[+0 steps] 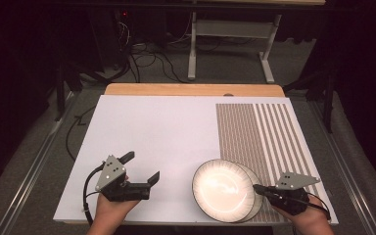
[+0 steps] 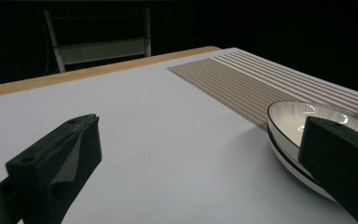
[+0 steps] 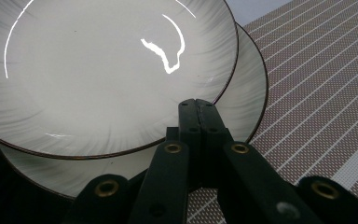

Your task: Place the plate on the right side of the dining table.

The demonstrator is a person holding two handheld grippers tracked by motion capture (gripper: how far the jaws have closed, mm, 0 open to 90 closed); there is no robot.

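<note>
Two white plates with dark rims lie stacked at the front right of the white board [image 1: 152, 132]. The upper plate [image 1: 223, 188] [image 3: 98, 70] [image 2: 298, 121] sits shifted left, so the lower plate [image 1: 252, 175] [image 3: 247, 88] shows as a crescent on its right. My right gripper [image 1: 255, 187] [image 3: 196, 103] is shut, jaws pressed together with nothing between them. Its tips lie over the lower plate, right at the upper plate's rim. My left gripper [image 1: 139, 169] [image 2: 205, 149] is held open and empty over the board, left of the plates.
A brown striped placemat [image 1: 264, 132] [image 3: 326, 93] covers the right part of the board, and the plates overlap its front left corner. The wooden table edge [image 1: 191, 89] runs along the back. Cables and a metal stand [image 1: 230, 29] are on the floor beyond.
</note>
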